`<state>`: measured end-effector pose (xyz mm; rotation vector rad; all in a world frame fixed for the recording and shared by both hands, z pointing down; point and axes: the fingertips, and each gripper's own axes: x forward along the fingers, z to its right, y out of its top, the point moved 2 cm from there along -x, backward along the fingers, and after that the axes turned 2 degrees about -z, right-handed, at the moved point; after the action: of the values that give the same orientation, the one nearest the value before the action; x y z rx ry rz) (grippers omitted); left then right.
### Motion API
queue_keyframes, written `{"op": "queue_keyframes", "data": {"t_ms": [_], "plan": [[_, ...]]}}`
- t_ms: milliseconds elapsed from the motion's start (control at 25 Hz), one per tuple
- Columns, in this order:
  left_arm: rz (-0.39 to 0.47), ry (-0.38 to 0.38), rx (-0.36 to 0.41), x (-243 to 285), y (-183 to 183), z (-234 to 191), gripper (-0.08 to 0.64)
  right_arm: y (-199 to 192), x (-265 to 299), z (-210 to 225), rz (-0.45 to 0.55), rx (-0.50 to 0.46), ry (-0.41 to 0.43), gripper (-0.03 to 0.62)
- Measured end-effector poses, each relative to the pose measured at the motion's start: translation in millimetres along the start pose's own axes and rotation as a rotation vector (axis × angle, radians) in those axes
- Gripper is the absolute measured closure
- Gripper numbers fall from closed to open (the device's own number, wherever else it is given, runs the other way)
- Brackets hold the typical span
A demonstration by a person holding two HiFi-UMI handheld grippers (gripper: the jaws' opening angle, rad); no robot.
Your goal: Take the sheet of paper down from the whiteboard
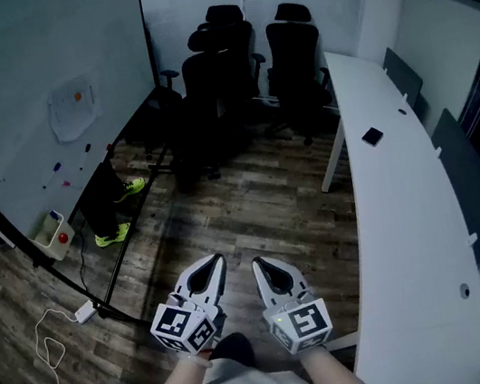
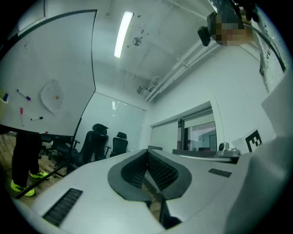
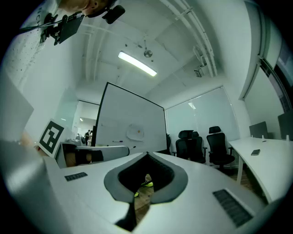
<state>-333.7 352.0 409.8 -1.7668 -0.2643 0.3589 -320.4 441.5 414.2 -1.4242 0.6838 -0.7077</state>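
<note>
A crumpled white sheet of paper [image 1: 74,110] hangs on the whiteboard [image 1: 12,98] at the left, pinned by a small orange magnet. The same sheet of paper [image 2: 51,97] shows far off in the left gripper view, and as a small sheet of paper [image 3: 135,132] in the right gripper view. My left gripper [image 1: 218,259] and right gripper [image 1: 257,263] are held side by side low in the head view, over the wooden floor and well away from the board. Both are shut with nothing between the jaws, as the left gripper [image 2: 147,151] and right gripper [image 3: 147,154] show in their own views.
A person in black trousers [image 1: 104,201] and yellow-green shoes stands by the board's stand. Several markers stick to the board and a small box [image 1: 53,234] sits at its foot. Black office chairs [image 1: 245,66] fill the far corner. A long white desk [image 1: 412,230] runs along the right. A cable and plug strip [image 1: 85,311] lie on the floor.
</note>
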Motion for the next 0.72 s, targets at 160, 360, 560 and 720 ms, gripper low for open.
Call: {"op": "queue_keyframes", "data": {"t_ms": [160,360,560,720], "plan": [[-0.004,0.007,0.014,13.2,0.0,-13.7,0.546,-1.1,14.6,9.3,0.004,0.001,-0.011,0.574],[-0.019,0.015,-0.005,47.3,-8.3,-33.0,0.546,-7.2,40.5,34.7,-0.003,-0.004,-0.017,0.574],[-0.025,-0.003,-0.017,96.3,-20.1,-63.0,0.546,-18.6,80.5,70.8,-0.028,-0.005,-0.032,0.574],[-0.035,-0.010,-0.008,141.8,-16.1,-100.9,0.546,-21.3,135.0,101.5,-0.045,-0.003,-0.033,0.574]]}}
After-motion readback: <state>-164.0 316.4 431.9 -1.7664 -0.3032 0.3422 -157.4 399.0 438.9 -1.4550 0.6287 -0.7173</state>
